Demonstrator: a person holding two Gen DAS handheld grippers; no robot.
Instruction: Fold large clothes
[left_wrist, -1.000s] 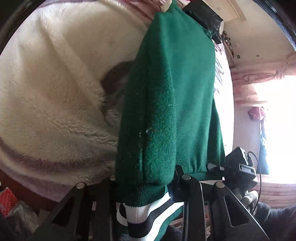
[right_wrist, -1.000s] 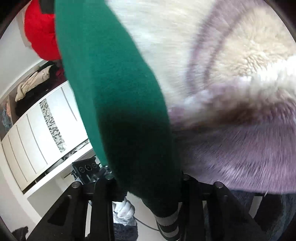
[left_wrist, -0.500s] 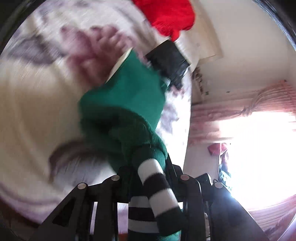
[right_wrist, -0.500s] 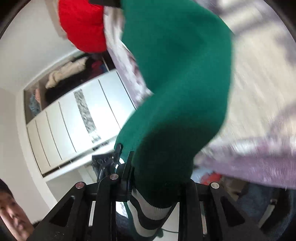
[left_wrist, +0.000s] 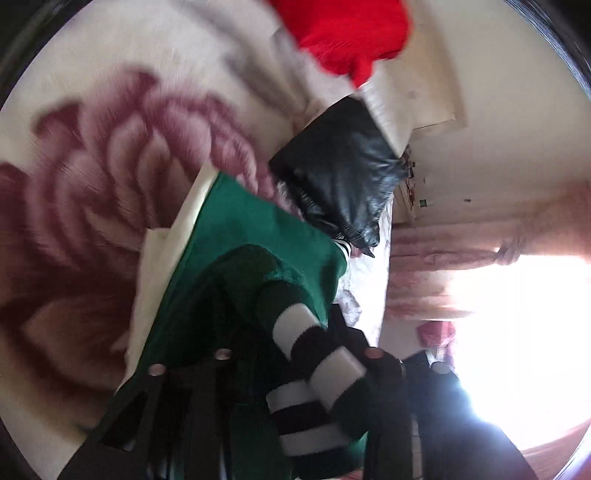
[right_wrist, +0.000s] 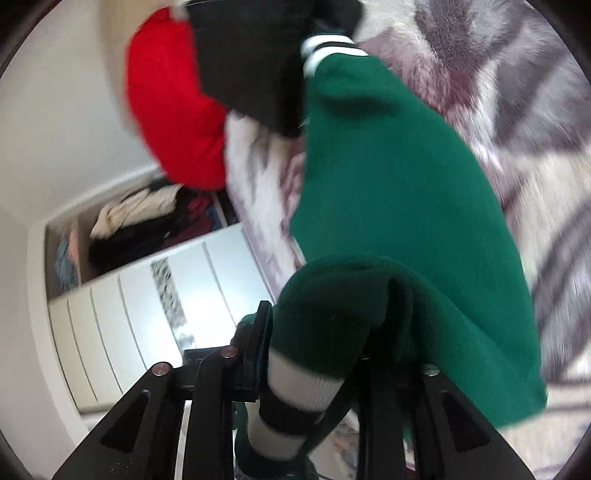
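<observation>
A green fleece sweater (left_wrist: 255, 236) with black-and-white striped ribbed trim is seen spread over a plush blanket (left_wrist: 92, 177) printed with large mauve flowers. A cream panel (left_wrist: 166, 251) is visible along the sweater's left edge in the left wrist view. The sweater's long axis is seen running away from both cameras, from the grippers towards the head of the bed, where a striped band (right_wrist: 325, 48) marks its far end. Beyond that end a black leather-look garment (left_wrist: 343, 173) is found touching the sweater, and a red cushion (left_wrist: 351, 33) lies further back.

In the left wrist view, the left gripper (left_wrist: 295, 354) is pinched on the near edge of the sweater; a striped cuff (left_wrist: 317, 365) is bunched between the fingers and the fabric is folded over on itself there.

In the right wrist view, the right gripper (right_wrist: 310, 354) is likewise clamped on the sweater, with a rolled green fold and a striped cuff (right_wrist: 295, 391) held between its fingers. To the left, white wardrobe doors (right_wrist: 147, 295) and an open shelf of clothes (right_wrist: 140, 221) are shown. To the right, the blanket (right_wrist: 517, 110) appears grey and cream.
</observation>
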